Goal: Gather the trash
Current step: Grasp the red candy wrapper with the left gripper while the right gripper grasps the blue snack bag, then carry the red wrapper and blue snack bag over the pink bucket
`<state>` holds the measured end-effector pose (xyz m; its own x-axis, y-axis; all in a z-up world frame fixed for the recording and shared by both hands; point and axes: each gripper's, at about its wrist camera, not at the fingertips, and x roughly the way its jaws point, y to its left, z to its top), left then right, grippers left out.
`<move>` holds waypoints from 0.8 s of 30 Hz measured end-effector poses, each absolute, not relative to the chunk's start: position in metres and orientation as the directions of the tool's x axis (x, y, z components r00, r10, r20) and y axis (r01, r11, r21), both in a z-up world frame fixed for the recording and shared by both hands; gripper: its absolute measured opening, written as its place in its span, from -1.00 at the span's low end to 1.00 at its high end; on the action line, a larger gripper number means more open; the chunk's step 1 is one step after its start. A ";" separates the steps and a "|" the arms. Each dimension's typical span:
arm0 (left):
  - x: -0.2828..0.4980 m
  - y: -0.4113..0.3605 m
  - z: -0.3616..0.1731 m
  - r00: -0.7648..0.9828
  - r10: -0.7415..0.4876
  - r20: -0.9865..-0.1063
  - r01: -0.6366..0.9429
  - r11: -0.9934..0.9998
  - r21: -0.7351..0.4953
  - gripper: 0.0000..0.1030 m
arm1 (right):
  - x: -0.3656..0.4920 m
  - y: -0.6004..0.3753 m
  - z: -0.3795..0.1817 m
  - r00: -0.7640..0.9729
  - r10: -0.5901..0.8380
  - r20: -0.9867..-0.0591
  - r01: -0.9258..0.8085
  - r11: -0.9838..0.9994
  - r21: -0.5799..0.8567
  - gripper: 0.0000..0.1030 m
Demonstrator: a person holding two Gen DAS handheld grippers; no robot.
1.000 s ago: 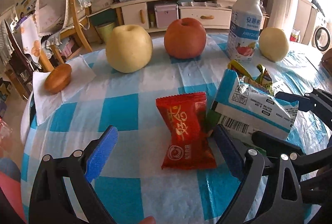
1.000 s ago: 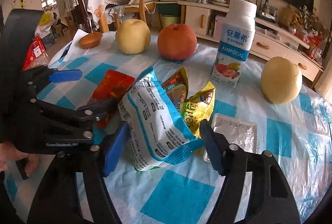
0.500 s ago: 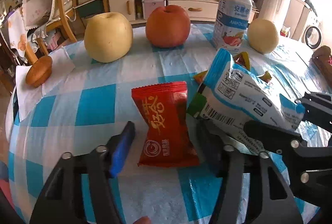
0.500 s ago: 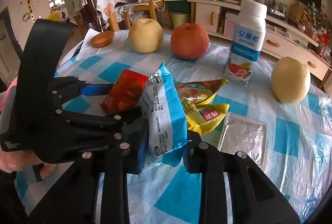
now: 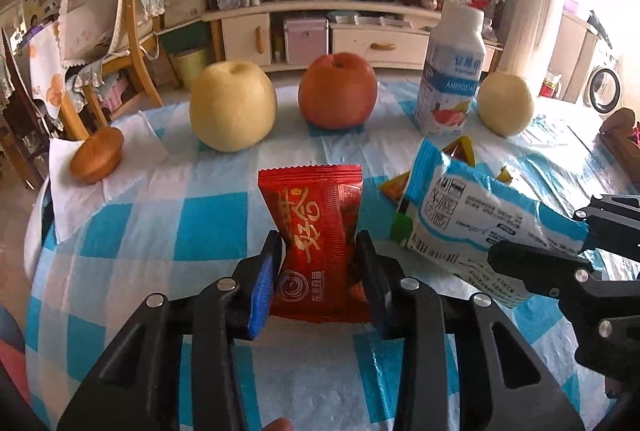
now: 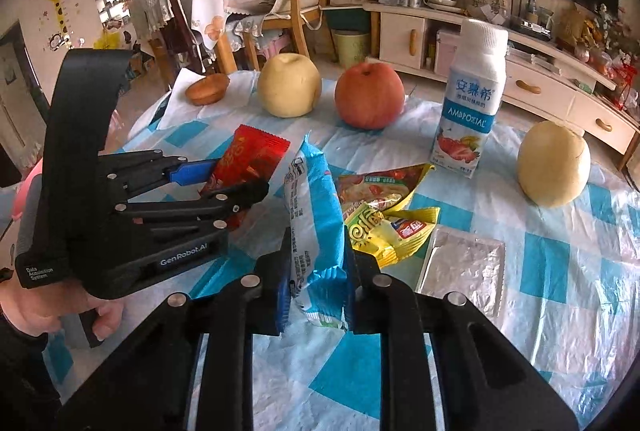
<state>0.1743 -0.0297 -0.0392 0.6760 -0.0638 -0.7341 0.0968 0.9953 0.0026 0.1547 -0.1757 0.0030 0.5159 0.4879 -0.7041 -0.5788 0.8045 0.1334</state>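
The left gripper [image 5: 318, 267] has just been closing and its blue pads now press both sides of the red wrapper [image 5: 316, 231]. The right gripper [image 6: 316, 271] has also been closing and pinches the blue-white packet [image 6: 316, 219], both pointing obliquely downward, side by side

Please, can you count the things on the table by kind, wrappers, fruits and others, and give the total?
Wrappers: 5 (red, blue-white, green-red, yellow, silver)
Fruits: 3 (pear, apple, pear)
Bottle: 1
Cake: 1
Napkin: 1
Total: 11
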 end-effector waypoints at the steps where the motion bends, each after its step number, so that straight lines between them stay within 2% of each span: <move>1: 0.174 -0.029 -0.038 0.680 -0.063 -0.731 0.096 0.995 0.003 -0.23 | 0.154 -0.176 0.004 0.517 0.489 -0.703 -0.579 0.804 0.134 -0.59; 20: 0.157 -0.004 -0.015 0.730 -0.034 -0.682 0.055 0.998 0.009 -0.23 | 0.136 -0.166 0.027 0.532 0.515 -0.672 -0.614 0.781 0.113 -0.64; 24: 0.155 0.001 -0.015 0.730 -0.029 -0.683 0.048 0.999 0.008 -0.22 | 0.133 -0.161 0.018 0.511 0.505 -0.696 -0.626 0.773 0.101 -0.64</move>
<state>0.1553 0.0012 -0.0154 0.7302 -0.0293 -0.6826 0.0477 0.9988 0.0081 0.1333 -0.1609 0.0177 0.5114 0.5046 -0.6956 -0.6261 0.7732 0.1006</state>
